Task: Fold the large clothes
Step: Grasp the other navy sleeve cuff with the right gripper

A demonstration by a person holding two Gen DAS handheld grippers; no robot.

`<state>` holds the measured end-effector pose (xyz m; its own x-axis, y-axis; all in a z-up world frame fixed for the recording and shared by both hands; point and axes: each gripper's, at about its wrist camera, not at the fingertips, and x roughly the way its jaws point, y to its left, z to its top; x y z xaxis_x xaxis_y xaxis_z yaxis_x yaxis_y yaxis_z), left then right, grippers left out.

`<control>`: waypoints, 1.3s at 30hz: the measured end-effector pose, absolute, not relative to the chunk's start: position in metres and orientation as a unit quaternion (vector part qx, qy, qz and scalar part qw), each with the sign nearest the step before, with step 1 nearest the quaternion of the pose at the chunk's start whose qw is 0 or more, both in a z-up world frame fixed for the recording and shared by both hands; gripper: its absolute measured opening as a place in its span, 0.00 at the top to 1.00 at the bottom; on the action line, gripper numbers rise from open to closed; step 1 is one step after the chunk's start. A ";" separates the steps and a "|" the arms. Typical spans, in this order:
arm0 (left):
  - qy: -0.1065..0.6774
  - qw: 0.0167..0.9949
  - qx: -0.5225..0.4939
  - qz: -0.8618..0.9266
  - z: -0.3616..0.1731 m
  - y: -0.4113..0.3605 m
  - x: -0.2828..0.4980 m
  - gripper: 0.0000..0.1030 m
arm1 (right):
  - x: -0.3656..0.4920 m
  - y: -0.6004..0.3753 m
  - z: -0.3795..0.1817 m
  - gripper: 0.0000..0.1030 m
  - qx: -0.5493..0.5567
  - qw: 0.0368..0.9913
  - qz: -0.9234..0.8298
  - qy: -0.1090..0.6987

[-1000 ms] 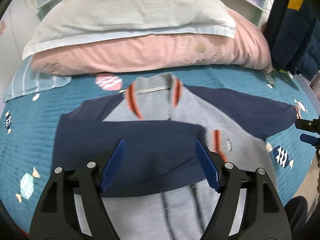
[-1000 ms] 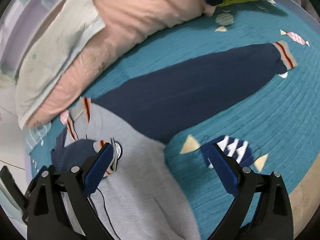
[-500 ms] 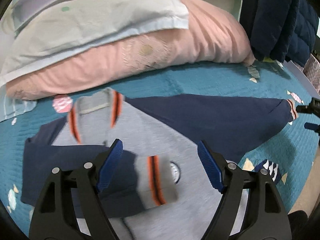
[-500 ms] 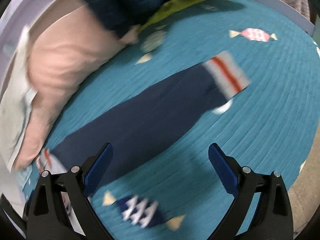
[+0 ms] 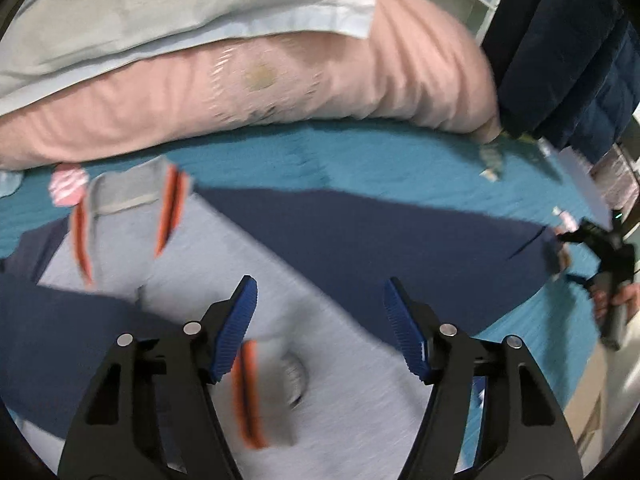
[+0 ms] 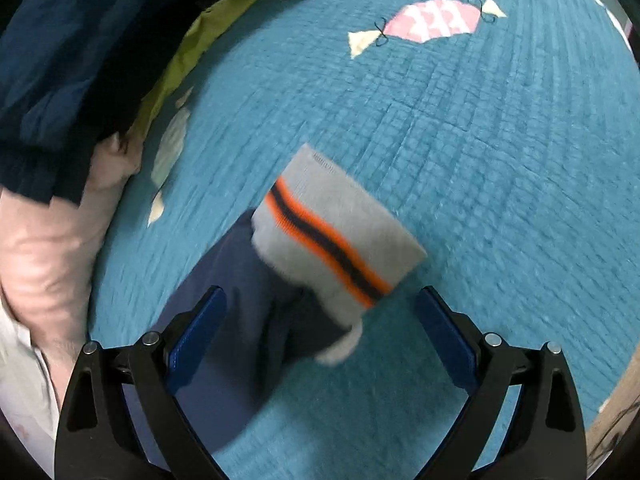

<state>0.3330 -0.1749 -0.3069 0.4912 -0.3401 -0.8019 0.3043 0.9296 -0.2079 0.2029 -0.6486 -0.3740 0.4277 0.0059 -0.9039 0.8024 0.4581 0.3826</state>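
Blue ribbed fingers (image 5: 240, 332) of the left gripper (image 5: 322, 330) stand spread wide with nothing between them, hovering over the chest of the jacket (image 5: 224, 276). Those of the right gripper (image 6: 320, 336) are likewise parted and hold nothing; they straddle the end of the outstretched navy sleeve (image 6: 224, 320) without touching it, the grey cuff (image 6: 336, 240) with its two orange stripes just ahead of them.

One jacket lies face-up on the teal bedspread (image 5: 360, 160): grey body, two navy sleeves. One sleeve (image 5: 76, 340) is folded across the front, its striped cuff (image 5: 256, 396) resting on the chest beside a round badge (image 5: 294, 376); the other sleeve (image 5: 380, 256) reaches sideways toward the bed's edge, where the right gripper shows small in the left wrist view (image 5: 600, 256).

Behind the collar (image 5: 128, 204) lie two pillows, a pink one (image 5: 280, 88) with a pale blue one (image 5: 168, 12) on top. A dark blue padded coat (image 5: 560, 48) hangs near the pink pillow's end. No containers are in view.
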 end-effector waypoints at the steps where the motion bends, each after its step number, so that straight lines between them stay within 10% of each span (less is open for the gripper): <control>1: 0.471 0.860 -0.029 -0.195 -0.307 -0.185 0.339 0.41 | 0.203 -0.651 -0.374 0.10 0.449 0.719 -0.282 0.448; 7: 0.489 0.840 -0.051 -0.228 -0.321 -0.242 0.357 0.57 | 0.214 -0.658 -0.367 0.45 0.440 0.734 -0.284 0.433; 10: 0.521 0.821 -0.038 -0.229 -0.348 -0.275 0.364 0.91 | 0.219 -0.654 -0.360 0.82 0.407 0.753 -0.283 0.433; 13: 0.560 0.805 -0.007 -0.197 -0.384 -0.291 0.370 1.00 | 0.215 -0.650 -0.349 0.89 0.404 0.765 -0.276 0.420; 25: 0.556 0.808 -0.031 -0.191 -0.388 -0.292 0.370 1.00 | 0.204 -0.612 -0.298 0.86 0.354 0.803 -0.253 0.408; 26: 0.558 0.807 -0.033 -0.191 -0.388 -0.292 0.370 1.00 | 0.204 -0.621 -0.308 0.80 0.378 0.784 -0.247 0.427; 28: 0.559 0.806 -0.030 -0.193 -0.387 -0.292 0.370 1.00 | 0.197 -0.634 -0.323 0.31 0.423 0.757 -0.264 0.423; 37: 0.552 0.811 -0.024 -0.192 -0.389 -0.289 0.365 1.00 | 0.208 -0.646 -0.374 0.29 0.443 0.706 -0.303 0.462; 39: 0.550 0.812 -0.022 -0.193 -0.389 -0.290 0.364 1.00 | 0.207 -0.640 -0.370 0.49 0.427 0.734 -0.305 0.432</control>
<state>0.3640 -0.2902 -0.3893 0.3205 -0.3377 -0.8850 0.2901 0.9244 -0.2477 0.2068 -0.6401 -0.3697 0.4407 -0.0785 -0.8942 0.8160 0.4501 0.3627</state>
